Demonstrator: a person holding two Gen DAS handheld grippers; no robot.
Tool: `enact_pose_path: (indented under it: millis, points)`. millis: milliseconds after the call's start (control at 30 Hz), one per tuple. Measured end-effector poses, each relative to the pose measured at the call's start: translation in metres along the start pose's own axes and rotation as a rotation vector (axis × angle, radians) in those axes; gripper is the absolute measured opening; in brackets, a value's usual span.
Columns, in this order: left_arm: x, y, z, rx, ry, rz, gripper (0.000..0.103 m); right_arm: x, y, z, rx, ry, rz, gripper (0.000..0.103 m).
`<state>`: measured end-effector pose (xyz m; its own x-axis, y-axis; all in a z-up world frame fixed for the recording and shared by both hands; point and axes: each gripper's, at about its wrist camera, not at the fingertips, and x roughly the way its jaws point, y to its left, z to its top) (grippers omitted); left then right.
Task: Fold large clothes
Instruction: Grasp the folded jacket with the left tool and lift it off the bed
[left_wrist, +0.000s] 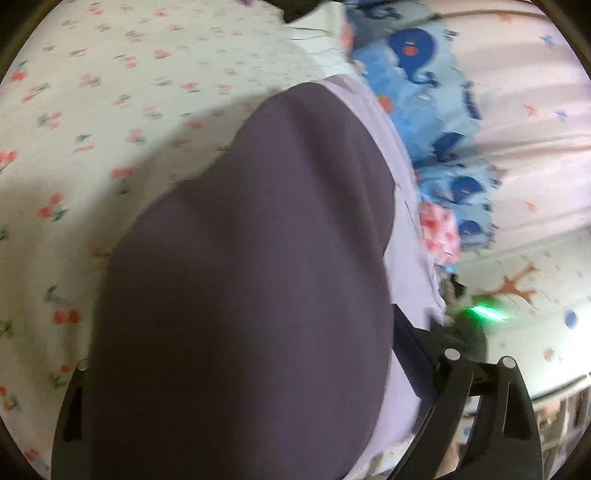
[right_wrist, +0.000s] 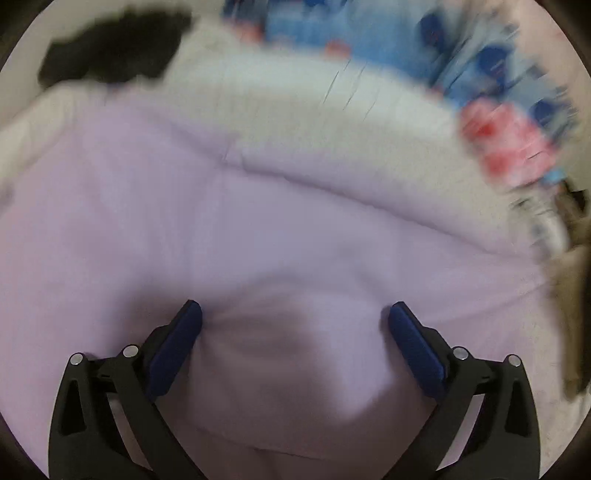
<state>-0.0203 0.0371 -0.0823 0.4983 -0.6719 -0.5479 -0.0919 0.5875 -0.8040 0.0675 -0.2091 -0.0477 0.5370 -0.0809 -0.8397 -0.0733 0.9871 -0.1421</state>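
Blurred lilac garment (right_wrist: 258, 221) lies spread, seemingly bunched, with a dark-purple panel.

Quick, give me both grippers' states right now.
Left gripper: open wide, dark purple cloth lying between its fingers.
Right gripper: open, fingers apart over the lilac garment, gripping nothing.

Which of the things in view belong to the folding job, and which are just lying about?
Job:
lilac garment, under the right gripper
its dark purple part, draped over the left gripper

Lying about:
cherry-print sheet
blue whale-print cloth
red and pink cloth
black item
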Motion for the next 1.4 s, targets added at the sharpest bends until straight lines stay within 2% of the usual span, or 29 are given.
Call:
enact_pose_path:
  millis: [67,133,233,267,300,333,367,467,500,567,600,667,733,767,833,933,1000,1067,1133,1167,1233,1333,1400]
  points:
    - [-0.003,-0.005,-0.001,0.043,-0.008,0.006,0.077,0.002,0.0,0.003,0.014,0.019,0.002,0.097]
    - [-0.003,0.0,0.0,0.024,-0.003,-0.002,0.071,-0.014,-0.004,0.002,0.025,-0.004,0.035,0.097]
    - [-0.006,0.002,0.001,0.023,-0.007,-0.022,0.068,-0.068,0.0,-0.028,-0.026,-0.098,0.044,0.097]
    - [-0.007,-0.001,0.0,0.041,-0.016,-0.017,0.068,-0.073,0.004,-0.038,-0.048,-0.094,0.045,0.097]
    - [-0.009,-0.008,-0.002,0.072,-0.033,-0.012,0.066,-0.064,0.012,-0.053,-0.088,-0.054,0.036,0.097]
    - [-0.01,-0.015,-0.002,0.099,-0.044,-0.022,0.064,-0.055,0.019,-0.065,-0.113,-0.053,0.017,0.097]
    - [-0.014,-0.027,-0.006,0.146,-0.064,-0.041,0.062,-0.047,0.022,-0.072,-0.128,-0.086,0.0,0.097]
    - [-0.028,-0.06,-0.016,0.236,-0.115,-0.064,0.059,-0.047,0.017,-0.067,-0.119,-0.046,0.015,0.097]
    - [-0.032,-0.071,-0.018,0.258,-0.123,-0.071,0.058,-0.058,0.015,-0.067,-0.121,-0.044,0.022,0.097]
    - [-0.037,-0.092,-0.022,0.313,-0.135,-0.07,0.058,-0.086,0.012,-0.078,-0.12,-0.121,0.031,0.097]
    - [-0.039,-0.106,-0.026,0.348,-0.141,-0.074,0.058,-0.09,0.014,-0.084,-0.118,-0.127,0.045,0.097]
    - [-0.035,-0.13,-0.031,0.396,-0.144,-0.083,0.058,-0.076,0.018,-0.102,-0.129,-0.088,0.062,0.097]
    - [-0.025,-0.157,-0.043,0.436,-0.131,-0.11,0.058,-0.068,0.012,-0.115,-0.114,-0.151,0.104,0.097]
    - [-0.022,-0.176,-0.053,0.482,-0.133,-0.111,0.058,-0.07,0.005,-0.115,-0.103,-0.151,0.134,0.097]
    - [-0.013,-0.212,-0.072,0.566,-0.125,-0.128,0.058,-0.087,-0.018,-0.117,-0.053,-0.16,0.205,0.097]
    - [0.007,-0.254,-0.103,0.678,-0.095,-0.138,0.058,-0.125,-0.079,-0.139,0.136,-0.249,0.331,0.097]
    - [0.034,-0.277,-0.127,0.752,-0.06,-0.139,0.058,-0.14,-0.147,-0.162,0.349,-0.289,0.488,0.097]
    - [0.068,-0.296,-0.158,0.812,-0.012,-0.144,0.058,-0.148,-0.224,-0.183,0.575,-0.327,0.602,0.097]
    - [0.1,-0.309,-0.187,0.863,0.033,-0.142,0.058,-0.161,-0.274,-0.19,0.667,-0.373,0.592,0.097]
    - [0.12,-0.316,-0.207,0.911,0.06,-0.128,0.058,-0.174,-0.299,-0.187,0.677,-0.4,0.561,0.097]
    - [0.152,-0.324,-0.241,1.001,0.085,-0.089,0.058,-0.188,-0.321,-0.164,0.628,-0.403,0.514,0.097]
    - [0.18,-0.331,-0.286,1.13,0.068,-0.03,0.058,-0.187,-0.325,-0.107,0.48,-0.296,0.431,0.097]
    - [0.186,-0.335,-0.299,1.177,0.047,0.003,0.058,-0.169,-0.301,-0.073,0.37,-0.178,0.409,0.097]
